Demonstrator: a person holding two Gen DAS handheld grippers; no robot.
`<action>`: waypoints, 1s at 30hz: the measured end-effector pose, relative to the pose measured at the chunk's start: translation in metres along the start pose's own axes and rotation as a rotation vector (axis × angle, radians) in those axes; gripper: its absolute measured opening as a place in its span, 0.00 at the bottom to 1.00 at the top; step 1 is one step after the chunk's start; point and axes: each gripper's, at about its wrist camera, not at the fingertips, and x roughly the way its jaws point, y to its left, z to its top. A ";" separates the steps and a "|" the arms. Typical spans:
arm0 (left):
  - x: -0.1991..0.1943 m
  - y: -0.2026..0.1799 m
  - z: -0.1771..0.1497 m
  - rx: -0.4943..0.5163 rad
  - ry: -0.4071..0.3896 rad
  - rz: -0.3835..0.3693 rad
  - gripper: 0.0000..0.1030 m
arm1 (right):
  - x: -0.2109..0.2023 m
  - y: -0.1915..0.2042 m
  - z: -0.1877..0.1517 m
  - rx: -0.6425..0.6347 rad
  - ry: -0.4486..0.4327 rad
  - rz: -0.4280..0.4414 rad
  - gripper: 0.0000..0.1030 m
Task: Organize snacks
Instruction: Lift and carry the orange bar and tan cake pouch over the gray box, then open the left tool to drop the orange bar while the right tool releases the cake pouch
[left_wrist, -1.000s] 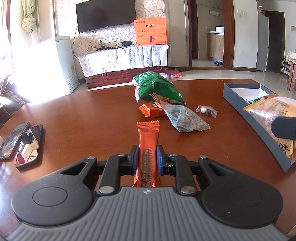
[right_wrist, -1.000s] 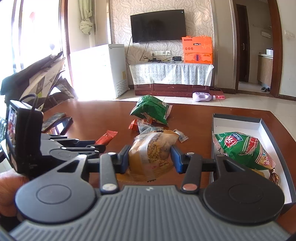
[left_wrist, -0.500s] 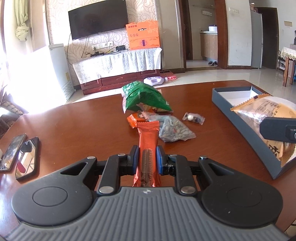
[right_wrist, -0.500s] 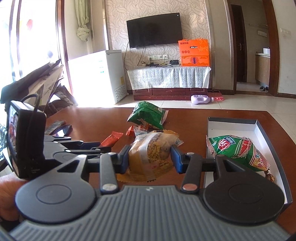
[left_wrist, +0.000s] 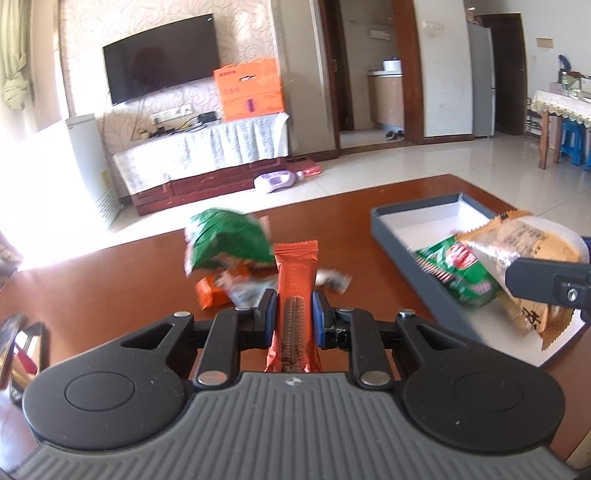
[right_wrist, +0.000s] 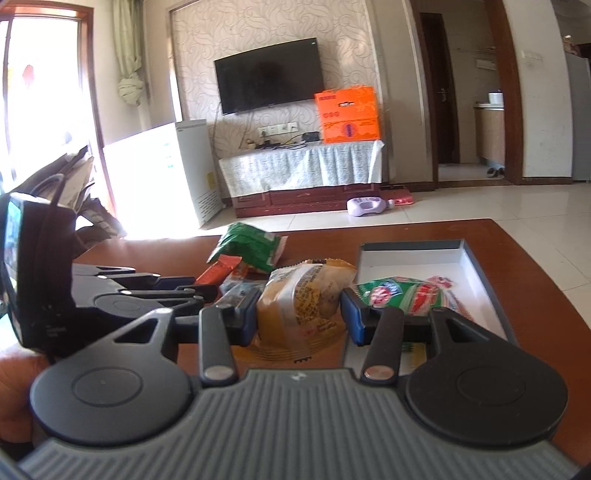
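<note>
My left gripper (left_wrist: 294, 308) is shut on an orange snack bar (left_wrist: 296, 273) and holds it above the brown table. My right gripper (right_wrist: 300, 314) is shut on a tan pastry packet (right_wrist: 304, 295), held at the near left edge of the grey box (right_wrist: 410, 245); the packet also shows in the left wrist view (left_wrist: 532, 243). A green and red snack bag (right_wrist: 402, 295) lies inside the box. A green bag (left_wrist: 225, 238), a small orange packet (left_wrist: 212, 293) and clear packets sit in a pile on the table.
The grey box (left_wrist: 417, 210) stands at the table's right side. Two phones (left_wrist: 22, 343) lie at the left edge. The left gripper's body (right_wrist: 92, 295) is just left of my right gripper. A TV stand and orange carton stand beyond the table.
Both grippers have moved right and forward toward the box with their snacks still held. The tan packet now hangs over the box's near end.
</note>
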 end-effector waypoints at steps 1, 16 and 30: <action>0.001 -0.005 0.004 0.004 -0.004 -0.011 0.23 | -0.001 -0.005 0.000 0.005 -0.004 -0.016 0.48; 0.059 -0.079 0.057 0.086 -0.027 -0.114 0.23 | 0.006 -0.049 -0.005 0.005 -0.005 -0.185 0.48; 0.126 -0.145 0.087 0.110 -0.002 -0.207 0.23 | 0.010 -0.064 -0.011 0.028 0.038 -0.221 0.48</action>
